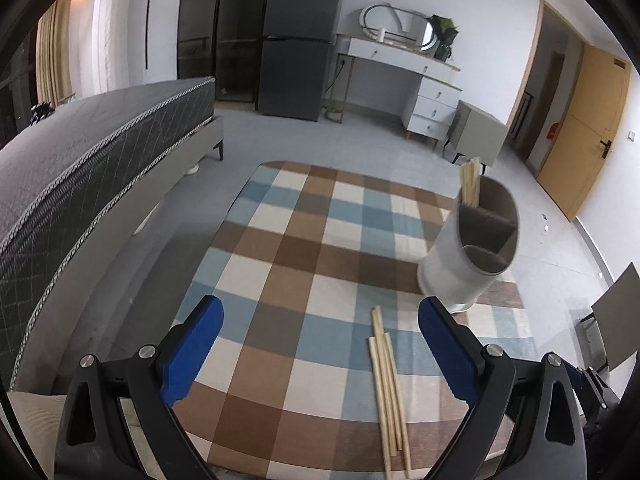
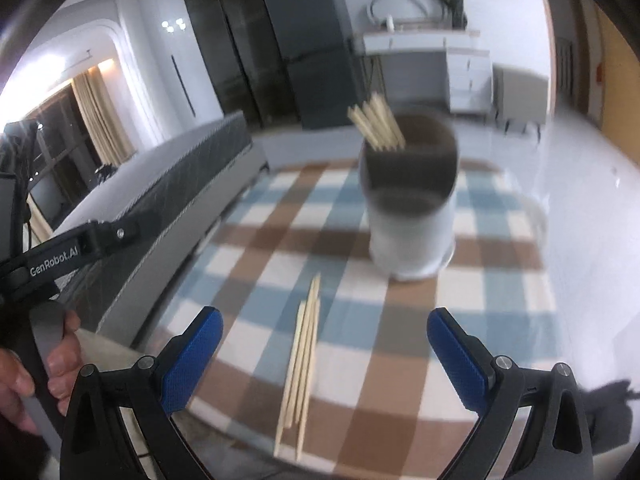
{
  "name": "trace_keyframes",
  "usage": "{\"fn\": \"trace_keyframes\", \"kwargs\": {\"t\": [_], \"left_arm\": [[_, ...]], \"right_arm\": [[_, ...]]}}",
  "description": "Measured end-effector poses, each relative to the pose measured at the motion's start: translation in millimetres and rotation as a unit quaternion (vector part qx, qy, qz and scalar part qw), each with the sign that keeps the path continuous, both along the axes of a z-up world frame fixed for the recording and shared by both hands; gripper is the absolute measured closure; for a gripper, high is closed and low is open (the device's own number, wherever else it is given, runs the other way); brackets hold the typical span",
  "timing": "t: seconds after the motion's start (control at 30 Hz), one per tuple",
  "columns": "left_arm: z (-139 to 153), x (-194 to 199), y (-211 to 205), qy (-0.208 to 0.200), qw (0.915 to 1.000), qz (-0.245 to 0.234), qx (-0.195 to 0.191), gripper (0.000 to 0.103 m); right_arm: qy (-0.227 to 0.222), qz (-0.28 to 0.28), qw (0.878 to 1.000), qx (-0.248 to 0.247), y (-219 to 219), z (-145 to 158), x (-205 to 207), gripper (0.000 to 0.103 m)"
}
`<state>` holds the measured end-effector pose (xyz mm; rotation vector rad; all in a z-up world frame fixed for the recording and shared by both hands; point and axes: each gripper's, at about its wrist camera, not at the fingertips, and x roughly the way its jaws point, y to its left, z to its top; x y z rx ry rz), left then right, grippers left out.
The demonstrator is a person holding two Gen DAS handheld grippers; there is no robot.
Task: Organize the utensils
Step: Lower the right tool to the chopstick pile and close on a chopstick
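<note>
My white oval plastic utensil holder [image 1: 468,248] stands upright on the blue, brown and cream checked tablecloth [image 1: 320,264]. Its grey inside is split into compartments; a bunch of pale wooden chopsticks [image 2: 376,126] leans in the far one, and the nearer ones look empty. More loose wooden chopsticks [image 1: 388,392] lie flat on the cloth just in front of the holder. My left gripper [image 1: 320,352] and my right gripper [image 2: 324,356] both gape wide, holding nothing.

Loose chopsticks [image 1: 387,384] on table [image 1: 304,264], holder [image 1: 472,240] behind them (more chopsticks [image 1: 470,186] inside), bed [image 1: 80,184] left
</note>
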<state>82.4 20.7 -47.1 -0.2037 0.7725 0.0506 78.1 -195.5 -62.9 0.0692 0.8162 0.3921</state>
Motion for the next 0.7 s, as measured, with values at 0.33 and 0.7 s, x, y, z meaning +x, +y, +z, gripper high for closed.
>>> {"fn": "trace_keyframes", "kwargs": {"t": [0.33,0.7], "left_arm": [[-21,3,7,-0.032,0.9993,0.004,0.021,0.008],[-33,21,21,0.011,0.9986,0.037,0.035,0.008]], "right_arm": [[0.039,0.023,0.995,-0.087,28,-39,32,0.000],[0.140,0.005,0.975,-0.170,36,-94,86,0.000]]}}
